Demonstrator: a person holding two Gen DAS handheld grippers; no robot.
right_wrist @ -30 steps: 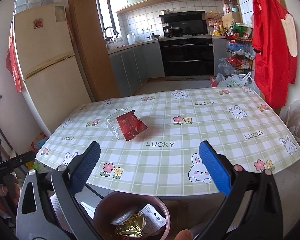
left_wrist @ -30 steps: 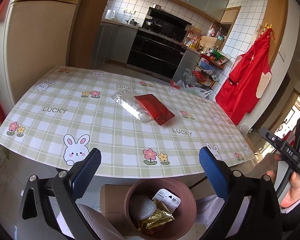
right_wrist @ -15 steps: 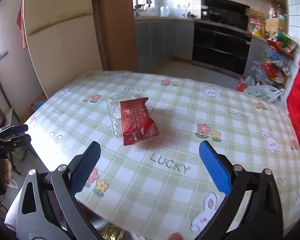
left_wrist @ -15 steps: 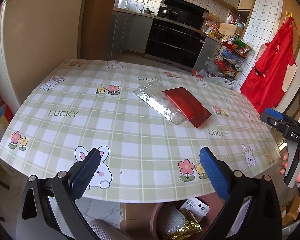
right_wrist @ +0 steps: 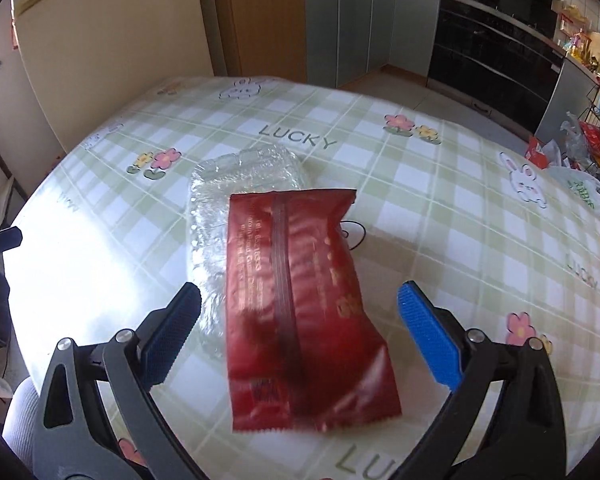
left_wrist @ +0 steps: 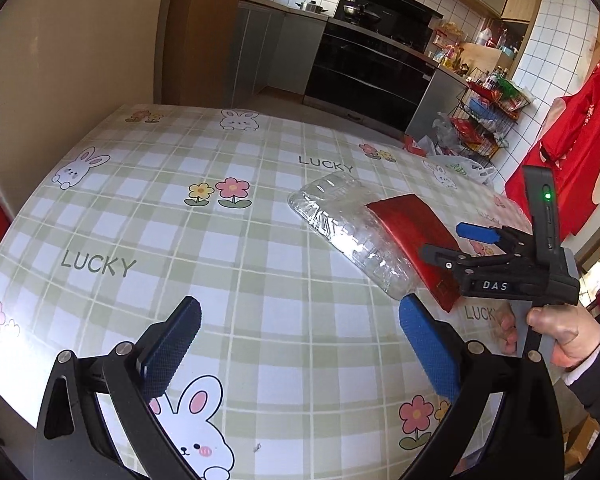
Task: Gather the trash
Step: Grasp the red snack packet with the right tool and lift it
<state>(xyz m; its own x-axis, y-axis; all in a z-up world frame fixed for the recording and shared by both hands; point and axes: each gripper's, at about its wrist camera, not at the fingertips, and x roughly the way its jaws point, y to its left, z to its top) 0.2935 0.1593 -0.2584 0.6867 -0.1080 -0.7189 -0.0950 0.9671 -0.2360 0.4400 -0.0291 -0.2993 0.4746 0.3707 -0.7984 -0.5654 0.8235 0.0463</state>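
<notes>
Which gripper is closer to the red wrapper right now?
Right. The right gripper is open with the red wrapper between its fingers. The left gripper is open too, over bare tablecloth, short of the wrapper.

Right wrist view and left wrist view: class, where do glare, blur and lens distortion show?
Right wrist view: sunlight bleaches the tablecloth at left; the red wrapper blurs slightly at its near edge. Left wrist view: glare whitens the cloth's left edge, highlights glint on the clear plastic tray. Both: fisheye bows the table's edges.
</notes>
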